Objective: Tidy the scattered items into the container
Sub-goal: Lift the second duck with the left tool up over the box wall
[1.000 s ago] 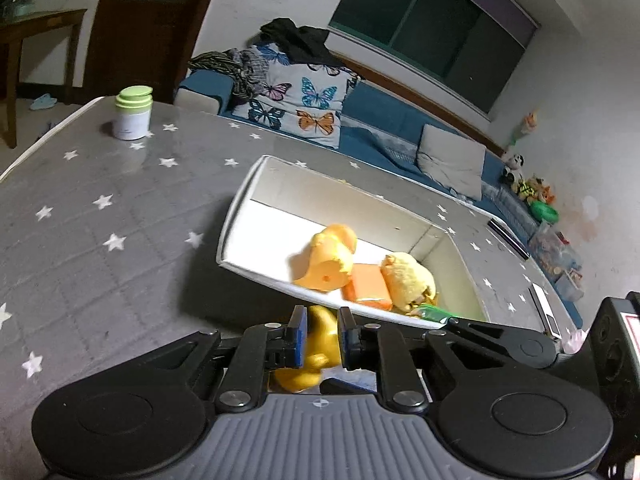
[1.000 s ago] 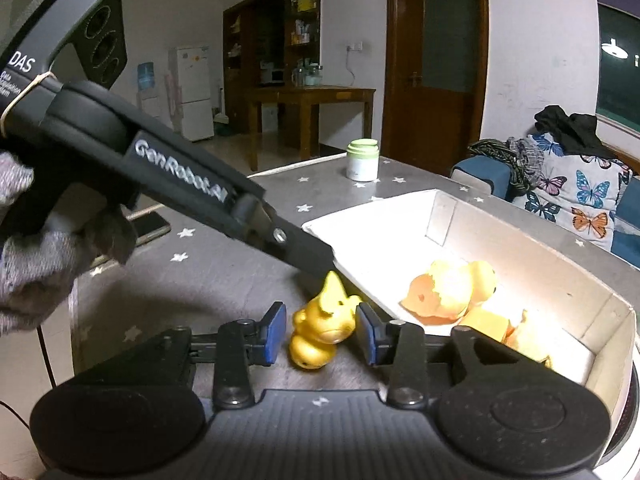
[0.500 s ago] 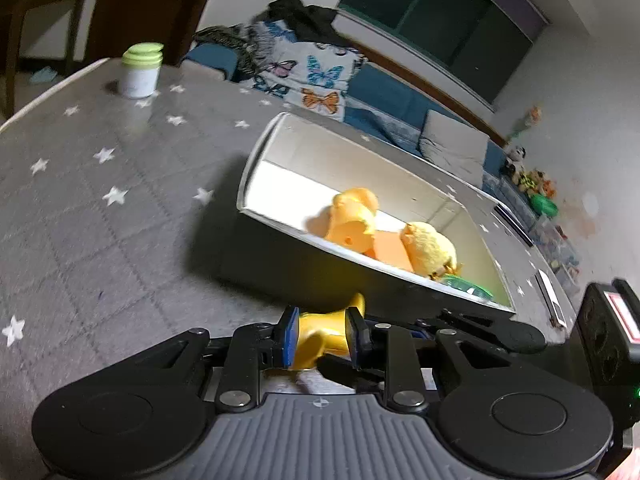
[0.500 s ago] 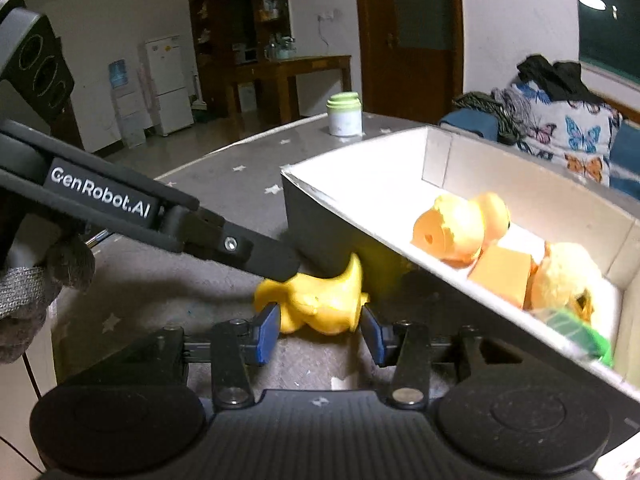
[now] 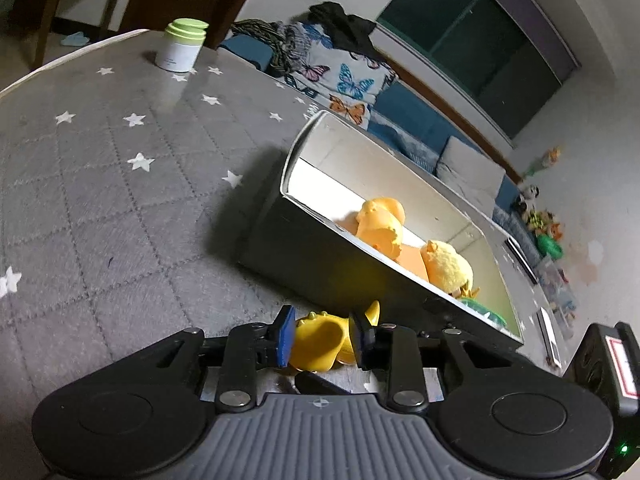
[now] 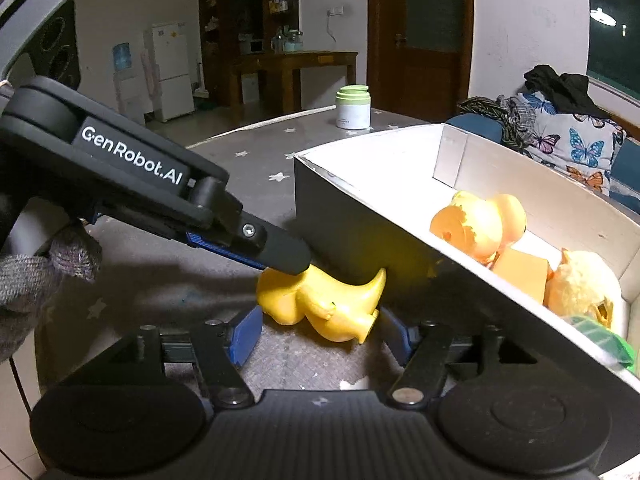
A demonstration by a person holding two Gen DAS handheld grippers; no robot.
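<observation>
Both grippers, left [image 5: 322, 334] & right [image 6: 320, 334], are opening w/ the yellow duck [image 6: 320, 300] loose between them, lying on the table just beside the box [image 6: 360, 196]; next probably re-grip, lift over the wall.

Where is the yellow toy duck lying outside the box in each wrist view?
Left wrist: yellow toy duck at bottom centre, between the left gripper's opening jaws.
Right wrist: lower centre, on the grey cloth beside the box.
Shared landmark: the green-lidded jar.
</observation>
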